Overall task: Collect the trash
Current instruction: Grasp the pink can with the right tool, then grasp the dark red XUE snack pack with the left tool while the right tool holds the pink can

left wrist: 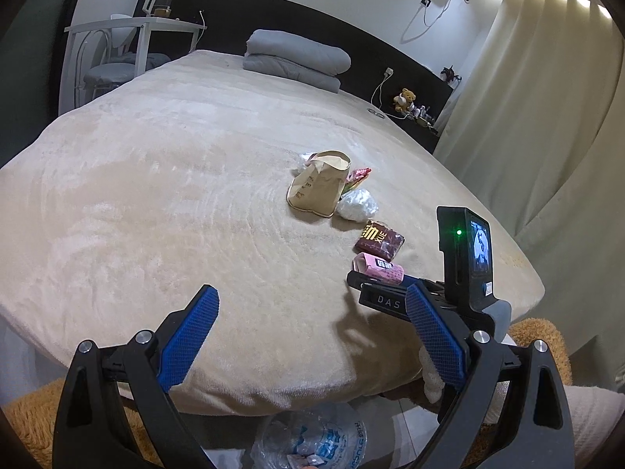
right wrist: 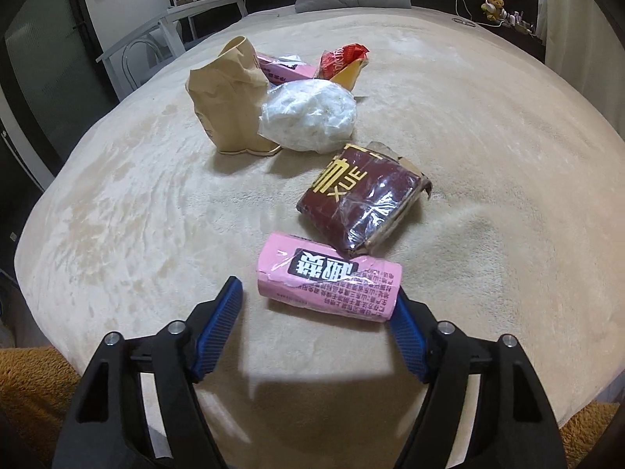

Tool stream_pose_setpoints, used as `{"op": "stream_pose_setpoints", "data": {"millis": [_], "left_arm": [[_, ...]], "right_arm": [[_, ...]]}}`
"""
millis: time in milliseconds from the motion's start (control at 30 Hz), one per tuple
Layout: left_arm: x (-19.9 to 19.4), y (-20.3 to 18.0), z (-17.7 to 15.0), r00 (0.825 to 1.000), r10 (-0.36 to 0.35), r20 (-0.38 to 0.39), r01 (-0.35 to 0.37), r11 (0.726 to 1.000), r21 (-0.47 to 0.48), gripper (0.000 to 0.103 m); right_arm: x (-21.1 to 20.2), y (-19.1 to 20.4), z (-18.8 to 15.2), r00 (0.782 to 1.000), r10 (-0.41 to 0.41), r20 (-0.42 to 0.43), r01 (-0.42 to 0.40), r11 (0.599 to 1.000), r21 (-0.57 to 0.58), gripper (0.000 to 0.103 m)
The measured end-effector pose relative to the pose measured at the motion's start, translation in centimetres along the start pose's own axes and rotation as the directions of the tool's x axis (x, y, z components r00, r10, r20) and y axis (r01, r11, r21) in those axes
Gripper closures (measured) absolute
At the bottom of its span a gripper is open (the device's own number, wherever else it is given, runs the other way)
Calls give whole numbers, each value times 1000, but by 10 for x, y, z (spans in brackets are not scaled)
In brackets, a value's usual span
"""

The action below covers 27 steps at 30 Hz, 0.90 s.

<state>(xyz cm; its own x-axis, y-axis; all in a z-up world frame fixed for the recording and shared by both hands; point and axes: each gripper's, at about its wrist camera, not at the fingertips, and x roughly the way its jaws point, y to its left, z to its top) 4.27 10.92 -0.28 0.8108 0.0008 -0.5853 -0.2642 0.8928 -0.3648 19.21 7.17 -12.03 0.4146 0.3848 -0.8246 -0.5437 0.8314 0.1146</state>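
Right wrist view shows a pink wrapped pack (right wrist: 330, 279) lying on its side on the beige bed cover (right wrist: 156, 195), its long axis running left to right and dipping slightly toward the right, printed label upward. The right gripper (right wrist: 318, 312) has its blue fingers spread apart; the right finger tip is at the pack's right end, and whether it touches cannot be told. Just beyond the pack lies a dark red packet (right wrist: 361, 201), angled away to the upper right. Farther back sit a white plastic wad (right wrist: 308, 117) and a brown paper bag (right wrist: 226, 97), touching each other. In the left wrist view, the left gripper (left wrist: 312, 312) is also spread wide, holding nothing.
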Motion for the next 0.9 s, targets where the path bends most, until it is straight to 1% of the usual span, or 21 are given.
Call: {"op": "stream_pose_setpoints", "data": {"millis": [33,167,267,567,667,900], "left_arm": [[0,1,0,1000,-2,0,2,1000,-3,9],[2,2,-1,1000,-2,-3,2,1000,-9,9],[3,0,-2,1000,1,-5,-1,1000,0,9],[8,-1,0,1000,6,-14,-6,1000,14,9],[14,-6,1,1000,10,-23,-9,1000,29,9],[38,-25,7,999,15,-51,-10,995,96,9]], "right_arm": [[0,0,0,1000,-14,2,14,1000,-4,42],[-3,-4,1,1000,-15,9,15,1000,-5,43],[-6,-6,1,1000,0,11,0,1000,1,43],[-40,-19,-5,997,62,54,-62,998,5,43],[-54,-25,-7,994,80,76,-80,997,-4,43],[-78,-51,-12,987,113,111,-116,993,23,43]]}}
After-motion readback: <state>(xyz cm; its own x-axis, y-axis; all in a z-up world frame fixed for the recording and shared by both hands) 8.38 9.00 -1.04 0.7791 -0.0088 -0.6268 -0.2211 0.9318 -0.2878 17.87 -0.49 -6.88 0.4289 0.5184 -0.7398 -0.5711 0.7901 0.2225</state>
